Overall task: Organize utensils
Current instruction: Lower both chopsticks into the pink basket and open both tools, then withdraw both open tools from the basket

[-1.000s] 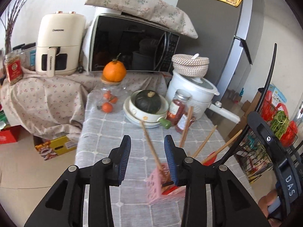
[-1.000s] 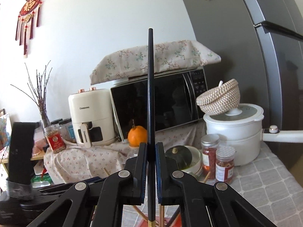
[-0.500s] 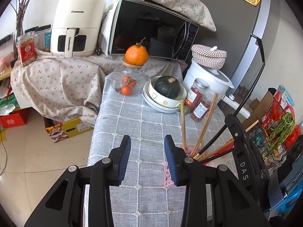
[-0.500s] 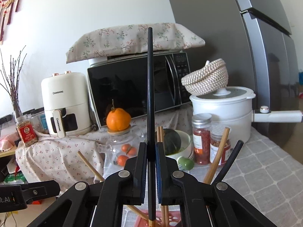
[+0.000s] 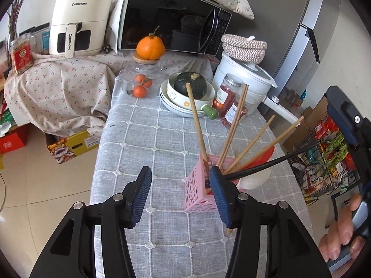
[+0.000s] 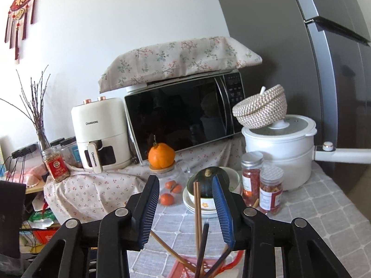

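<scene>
Standing on the grey checked cloth of the desk [image 5: 162,143], a pink perforated utensil holder [image 5: 199,191] carries five wooden chopsticks [image 5: 196,120] and at least one black chopstick [image 5: 269,163], all leaning outward; a second black one appears in the right wrist view. The holder sits just beside the right-hand jaw of the left gripper [image 5: 180,195], whose jaws have just been opening and stand apart, pressing on nothing. The right gripper [image 6: 186,208] hangs above the holder; its jaws have just been opening and are wide apart, with two wooden chopsticks and a black one rising between them untouched. Legible writing: "CHANGHONG" appears twice on the cream air fryer [image 5: 81,18], on body and on handle; "Midea" is on the microwave [image 5: 171,20]. Counted items: one large orange [image 5: 150,47] on a glass jar [image 5: 141,81] containing three small ones, one dark green squash [image 5: 190,84] in a bowl, two screw-top jars [image 6: 262,185], one white pot [image 6: 280,148].
</scene>
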`<state>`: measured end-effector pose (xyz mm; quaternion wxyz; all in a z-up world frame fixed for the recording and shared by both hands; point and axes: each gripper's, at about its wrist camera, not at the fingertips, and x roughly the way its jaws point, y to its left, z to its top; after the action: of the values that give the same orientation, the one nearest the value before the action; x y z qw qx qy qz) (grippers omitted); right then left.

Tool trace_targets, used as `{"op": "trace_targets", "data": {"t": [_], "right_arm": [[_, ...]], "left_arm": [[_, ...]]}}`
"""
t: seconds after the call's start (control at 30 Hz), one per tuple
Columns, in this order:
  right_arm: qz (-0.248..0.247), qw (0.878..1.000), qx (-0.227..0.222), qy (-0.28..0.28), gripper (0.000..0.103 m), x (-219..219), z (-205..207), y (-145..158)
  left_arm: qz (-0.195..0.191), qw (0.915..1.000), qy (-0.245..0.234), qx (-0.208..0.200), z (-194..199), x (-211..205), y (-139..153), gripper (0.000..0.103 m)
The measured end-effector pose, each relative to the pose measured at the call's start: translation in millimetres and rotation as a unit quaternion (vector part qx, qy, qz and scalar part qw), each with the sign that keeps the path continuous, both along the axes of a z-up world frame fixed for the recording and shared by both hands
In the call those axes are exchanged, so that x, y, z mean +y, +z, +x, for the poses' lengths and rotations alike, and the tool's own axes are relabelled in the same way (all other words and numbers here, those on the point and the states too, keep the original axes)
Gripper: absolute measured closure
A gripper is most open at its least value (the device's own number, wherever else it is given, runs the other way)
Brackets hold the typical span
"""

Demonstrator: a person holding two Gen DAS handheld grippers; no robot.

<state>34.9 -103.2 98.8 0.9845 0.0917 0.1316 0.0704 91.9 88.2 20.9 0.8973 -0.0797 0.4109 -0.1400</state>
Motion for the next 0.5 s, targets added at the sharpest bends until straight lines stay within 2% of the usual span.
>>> {"op": "trace_targets", "data": {"t": [0.13,0.27,0.37,0.5], "right_arm": [[-0.018,1.0,0.021,-0.003,0.045,-28,-13,11],[-0.041,0.998,0.052,-0.021,0.033,-62,-20,7],[-0.039,0.994,0.101,-0.034,0.031,-89,-14,-11],[-0.024,0.986,0.155,-0.056,0.031,-120,-5,-51]], "left_arm": [[0.006,0.9998,-0.011,0.015,-11,-15,-8,0.032],[0.017,0.9992,-0.021,0.029,-19,-32,-18,0.026],[0.033,0.9983,-0.031,0.038,-21,-44,-28,0.025],[0.048,0.9966,-0.04,0.053,-21,-55,-42,0.025]]}}
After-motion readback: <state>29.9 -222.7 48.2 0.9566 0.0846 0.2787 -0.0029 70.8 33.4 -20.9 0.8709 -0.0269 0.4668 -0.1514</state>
